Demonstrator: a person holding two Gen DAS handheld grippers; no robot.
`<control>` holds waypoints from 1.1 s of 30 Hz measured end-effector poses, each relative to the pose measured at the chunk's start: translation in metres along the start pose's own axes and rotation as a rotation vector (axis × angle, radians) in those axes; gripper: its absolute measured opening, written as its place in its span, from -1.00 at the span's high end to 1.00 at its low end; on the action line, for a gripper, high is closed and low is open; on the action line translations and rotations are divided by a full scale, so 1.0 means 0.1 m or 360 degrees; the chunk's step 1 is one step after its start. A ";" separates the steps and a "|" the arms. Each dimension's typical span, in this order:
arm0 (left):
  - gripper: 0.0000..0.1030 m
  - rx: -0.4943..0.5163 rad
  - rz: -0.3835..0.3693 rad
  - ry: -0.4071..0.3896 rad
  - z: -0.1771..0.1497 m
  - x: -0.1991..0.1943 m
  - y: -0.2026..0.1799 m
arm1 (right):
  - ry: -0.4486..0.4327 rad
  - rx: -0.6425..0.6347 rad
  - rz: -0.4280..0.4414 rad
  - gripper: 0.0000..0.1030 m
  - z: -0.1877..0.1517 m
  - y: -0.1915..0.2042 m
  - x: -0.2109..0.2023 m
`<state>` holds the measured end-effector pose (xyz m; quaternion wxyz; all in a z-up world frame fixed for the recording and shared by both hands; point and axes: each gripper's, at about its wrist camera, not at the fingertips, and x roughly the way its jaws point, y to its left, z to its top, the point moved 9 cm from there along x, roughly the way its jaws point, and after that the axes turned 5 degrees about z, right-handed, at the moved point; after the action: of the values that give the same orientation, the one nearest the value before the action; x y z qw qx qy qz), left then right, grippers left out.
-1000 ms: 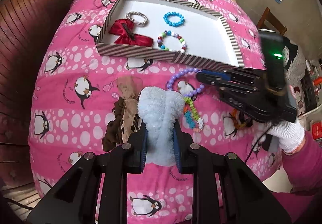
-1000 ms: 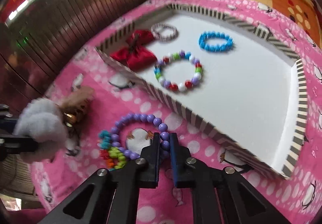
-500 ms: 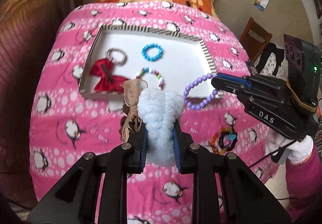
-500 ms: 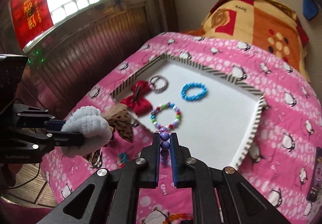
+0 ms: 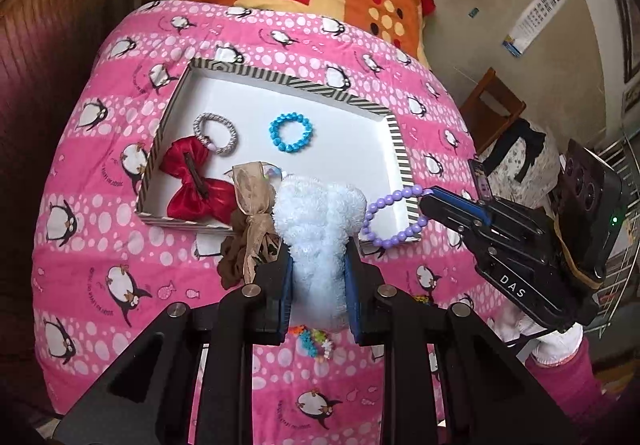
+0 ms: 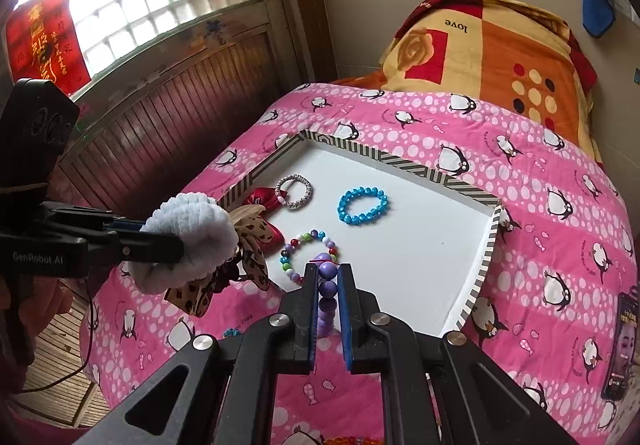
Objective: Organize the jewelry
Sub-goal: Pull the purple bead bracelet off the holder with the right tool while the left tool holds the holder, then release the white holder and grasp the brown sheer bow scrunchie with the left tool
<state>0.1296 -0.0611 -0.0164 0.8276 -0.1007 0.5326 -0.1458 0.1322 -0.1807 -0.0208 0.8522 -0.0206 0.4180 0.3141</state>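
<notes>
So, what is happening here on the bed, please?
A person is sorting jewelry into a striped box on a pink blanket. The left gripper is shut on a fluffy white scrunchie, with a brown scrunchie hanging beside it. The right gripper is shut on a purple bead bracelet, held in the air near the box. A red bow, a silver band, a blue bracelet and a multicolored bracelet already lie inside.

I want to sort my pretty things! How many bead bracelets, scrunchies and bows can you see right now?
Bead bracelets: 4 (blue, rainbow, purple, bright heap on the quilt)
Scrunchies: 3 (silver, fluffy white, brown)
Bows: 1 (red)
Total: 8
</notes>
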 end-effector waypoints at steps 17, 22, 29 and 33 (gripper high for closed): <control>0.48 -0.0011 -0.0147 0.0189 -0.52 0.26 -0.11 | 0.0059 -0.0002 0.0030 0.84 -0.09 0.07 0.13; 0.43 0.0013 -0.0326 0.0170 -0.50 0.11 -0.31 | 0.0051 0.0018 0.0016 0.84 -0.09 0.00 0.09; 0.43 0.0023 -0.0492 0.0128 -0.37 -0.08 -0.47 | 0.0014 0.0041 0.0000 0.84 -0.03 -0.07 0.00; 0.36 -0.0036 -0.0616 0.0121 -0.32 -0.12 -0.48 | -0.0008 0.0053 -0.0001 0.84 0.02 -0.09 -0.05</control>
<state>0.0897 -0.1028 -0.0040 0.7623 -0.2049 0.5358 -0.2997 0.1363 -0.1903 -0.0184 0.8535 -0.0058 0.4211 0.3069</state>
